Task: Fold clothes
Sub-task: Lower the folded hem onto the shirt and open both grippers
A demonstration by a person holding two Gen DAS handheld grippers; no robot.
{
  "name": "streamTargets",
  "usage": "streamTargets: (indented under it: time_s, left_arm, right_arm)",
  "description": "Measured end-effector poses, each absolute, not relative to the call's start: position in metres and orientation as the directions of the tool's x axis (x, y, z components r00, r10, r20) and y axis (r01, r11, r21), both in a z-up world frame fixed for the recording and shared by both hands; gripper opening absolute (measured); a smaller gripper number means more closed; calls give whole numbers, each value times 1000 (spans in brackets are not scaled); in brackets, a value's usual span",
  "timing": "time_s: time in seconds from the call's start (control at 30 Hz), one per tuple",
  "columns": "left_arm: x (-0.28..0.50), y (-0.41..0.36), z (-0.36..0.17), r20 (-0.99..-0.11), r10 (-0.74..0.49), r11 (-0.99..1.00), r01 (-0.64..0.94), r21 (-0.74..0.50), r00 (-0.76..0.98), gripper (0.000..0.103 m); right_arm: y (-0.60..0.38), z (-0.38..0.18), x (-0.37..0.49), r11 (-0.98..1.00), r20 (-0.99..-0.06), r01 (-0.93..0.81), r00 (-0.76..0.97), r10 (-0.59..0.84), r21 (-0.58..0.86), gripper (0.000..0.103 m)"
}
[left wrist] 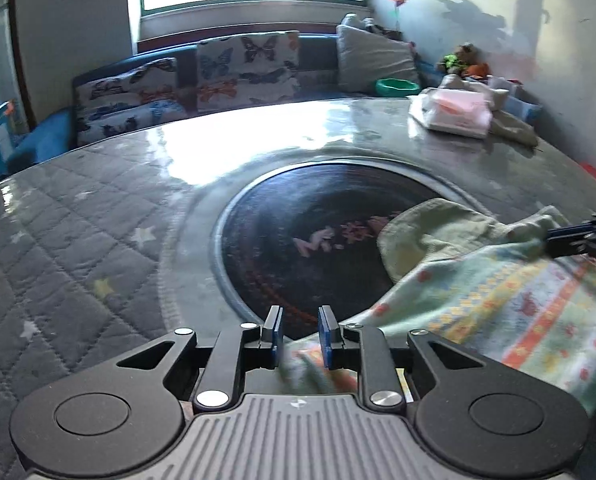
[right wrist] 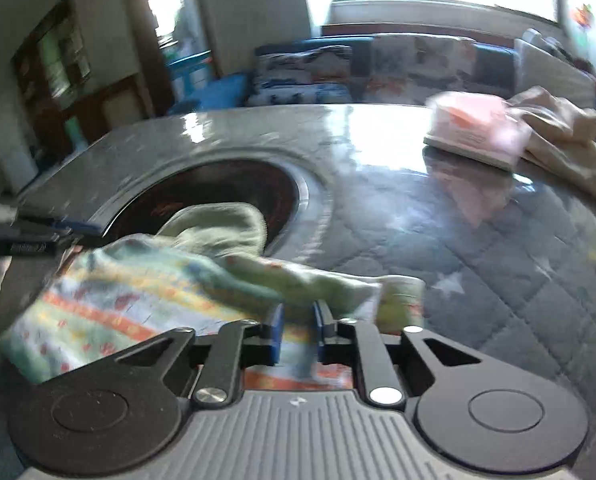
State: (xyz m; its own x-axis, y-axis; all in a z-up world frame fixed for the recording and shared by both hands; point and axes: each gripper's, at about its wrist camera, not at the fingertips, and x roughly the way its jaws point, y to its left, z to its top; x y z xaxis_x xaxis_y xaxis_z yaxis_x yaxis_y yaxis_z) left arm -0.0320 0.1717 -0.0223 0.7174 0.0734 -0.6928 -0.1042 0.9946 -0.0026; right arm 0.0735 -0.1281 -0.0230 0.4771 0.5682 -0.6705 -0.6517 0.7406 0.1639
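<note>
A small light-green garment with orange, yellow and blue patterned stripes (left wrist: 510, 304) lies over the dark round centre of the table (left wrist: 306, 232). My left gripper (left wrist: 300, 330) is shut on one edge of it; the cloth bunches between the blue pads. My right gripper (right wrist: 298, 322) is shut on another edge of the same garment (right wrist: 138, 292), and it also shows at the right edge of the left wrist view (left wrist: 586, 236). The left gripper shows at the left edge of the right wrist view (right wrist: 38, 236). The garment hangs slack between the two.
The table wears a grey quilted cover with stars (left wrist: 78, 248) under glossy plastic. A pink-and-white folded pile (left wrist: 454, 114) and a beige cloth (left wrist: 514, 128) lie at the far right. A sofa with butterfly cushions (left wrist: 242, 68) stands behind the table, under a window.
</note>
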Motion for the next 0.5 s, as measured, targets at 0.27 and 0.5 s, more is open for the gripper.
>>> streamTargets:
  time_s: [0.27,0.5]
  left_arm:
    - [-35,140,4,-647,-36,997,-20,-79,762,21]
    - [-9,104,-4,-664,-143,988,70,-136,734,22]
  right_arm:
    - [-100,-9,65,687,-636,-713,467,615,140,14]
    - [-66,-27,70,677,-658,-728,459,597,107,15]
